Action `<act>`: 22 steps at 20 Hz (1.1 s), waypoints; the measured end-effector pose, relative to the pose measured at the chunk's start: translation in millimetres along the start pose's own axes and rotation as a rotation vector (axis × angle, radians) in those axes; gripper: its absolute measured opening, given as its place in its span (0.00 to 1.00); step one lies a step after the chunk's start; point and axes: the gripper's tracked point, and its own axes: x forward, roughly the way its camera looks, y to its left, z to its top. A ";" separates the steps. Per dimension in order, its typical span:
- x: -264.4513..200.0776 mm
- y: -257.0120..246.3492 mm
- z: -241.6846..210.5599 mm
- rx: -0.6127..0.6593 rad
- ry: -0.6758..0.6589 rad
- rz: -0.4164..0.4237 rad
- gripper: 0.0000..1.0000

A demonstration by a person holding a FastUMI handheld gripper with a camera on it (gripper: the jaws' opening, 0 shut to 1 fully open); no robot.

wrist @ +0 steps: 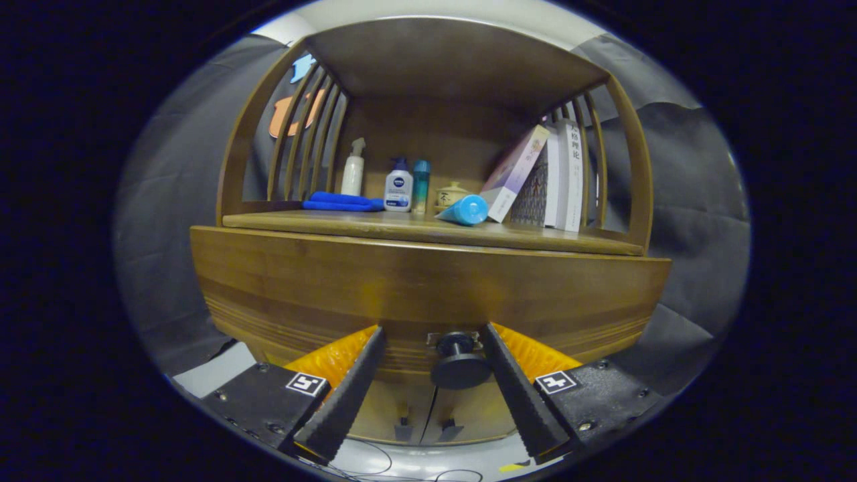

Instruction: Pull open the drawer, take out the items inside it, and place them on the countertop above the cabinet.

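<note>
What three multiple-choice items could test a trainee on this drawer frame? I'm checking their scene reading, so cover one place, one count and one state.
1. Where is the drawer knob?
A. Between the gripper fingers
B. On the countertop
C. Far beyond the fingers, beside the books

2. How many upright bottles stand on the countertop behind the folded blue cloth?
A. One
B. Three
C. Six

3. What state is the drawer in?
A. Pulled fully out
B. Removed
C. Closed, with the fingers open around the knob

Answers:
1 A: the knob sits in the gap between the two fingers.
2 B: a white spray bottle, a white pump bottle and a teal bottle stand there.
3 C: the drawer front lies flush under the countertop, and neither finger touches the knob.
</note>
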 end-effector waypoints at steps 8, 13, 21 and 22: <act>9.1 0.5 -2.2 -0.011 0.011 -0.005 0.99; 7.6 1.8 -2.2 -0.010 0.038 0.005 0.99; -55.9 -6.3 -3.8 -0.017 0.025 0.110 0.99; -73.2 -10.0 -2.9 -0.035 0.014 0.123 0.99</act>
